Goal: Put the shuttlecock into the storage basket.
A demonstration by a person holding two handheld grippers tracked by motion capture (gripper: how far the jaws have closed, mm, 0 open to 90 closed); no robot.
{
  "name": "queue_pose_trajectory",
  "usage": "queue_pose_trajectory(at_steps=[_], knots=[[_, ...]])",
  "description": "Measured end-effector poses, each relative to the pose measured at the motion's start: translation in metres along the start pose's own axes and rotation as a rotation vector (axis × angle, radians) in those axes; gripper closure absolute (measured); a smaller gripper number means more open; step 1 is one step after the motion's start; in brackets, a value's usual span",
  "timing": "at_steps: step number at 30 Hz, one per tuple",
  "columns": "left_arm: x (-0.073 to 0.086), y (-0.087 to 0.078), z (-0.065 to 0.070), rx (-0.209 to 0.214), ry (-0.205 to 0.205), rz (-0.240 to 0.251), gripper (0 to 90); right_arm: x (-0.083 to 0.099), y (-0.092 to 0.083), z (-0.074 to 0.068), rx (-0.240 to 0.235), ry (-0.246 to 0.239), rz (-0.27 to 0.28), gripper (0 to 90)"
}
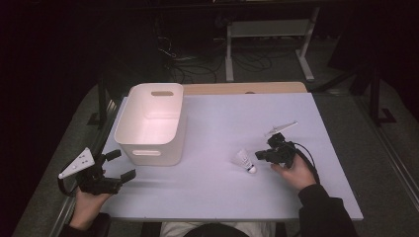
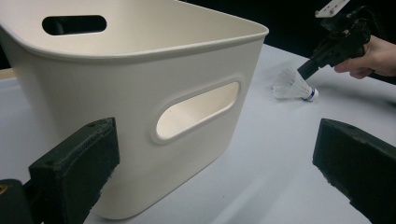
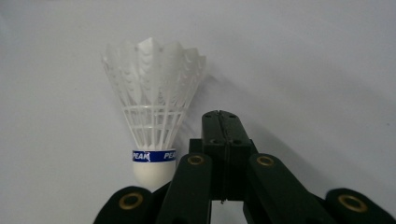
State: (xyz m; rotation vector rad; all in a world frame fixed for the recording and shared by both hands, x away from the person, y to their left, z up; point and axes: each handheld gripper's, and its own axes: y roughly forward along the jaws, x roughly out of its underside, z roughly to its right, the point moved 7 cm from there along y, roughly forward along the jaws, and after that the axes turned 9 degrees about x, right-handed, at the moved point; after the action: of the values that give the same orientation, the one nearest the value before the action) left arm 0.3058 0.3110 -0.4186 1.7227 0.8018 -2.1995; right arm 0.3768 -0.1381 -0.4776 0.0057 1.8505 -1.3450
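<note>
A white plastic shuttlecock [image 1: 244,161] with a blue band lies on the pale table [image 1: 222,187], right of centre. My right gripper [image 1: 259,156] rests just to its right, jaws pressed together with nothing between them; in the right gripper view the shuttlecock [image 3: 153,109] lies beside the shut jaws, left of them. My left gripper [image 1: 121,167] is held at the table's front left edge, jaws wide apart and empty. It faces the near wall of a white bin [image 1: 150,123]. The left gripper view shows the bin [image 2: 140,93], the shuttlecock [image 2: 292,86] and the right gripper [image 2: 308,70] beyond.
The white bin has slot handles and looks empty inside. A wooden board [image 1: 244,88] borders the table's far edge. Beyond it stand a white frame [image 1: 269,29] and loose cables [image 1: 197,64] on a dark floor.
</note>
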Motion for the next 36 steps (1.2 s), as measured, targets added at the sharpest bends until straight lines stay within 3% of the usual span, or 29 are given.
queue_pose_trajectory(at_steps=[11, 23, 36], knots=[[0.0, 0.0, 0.0, -0.001, -0.002, 0.0, 0.4, -0.003, -0.013, -0.002, -0.013, -0.006, 0.026, 89.0], [0.0, 0.0, 0.0, -0.002, -0.001, 0.001, 0.3, -0.013, -0.034, -0.014, -0.031, -0.066, 0.051, 88.9], [0.0, 0.0, 0.0, -0.001, -0.002, 0.001, 0.4, -0.009, -0.04, -0.03, -0.065, -0.111, 0.044, 88.9]])
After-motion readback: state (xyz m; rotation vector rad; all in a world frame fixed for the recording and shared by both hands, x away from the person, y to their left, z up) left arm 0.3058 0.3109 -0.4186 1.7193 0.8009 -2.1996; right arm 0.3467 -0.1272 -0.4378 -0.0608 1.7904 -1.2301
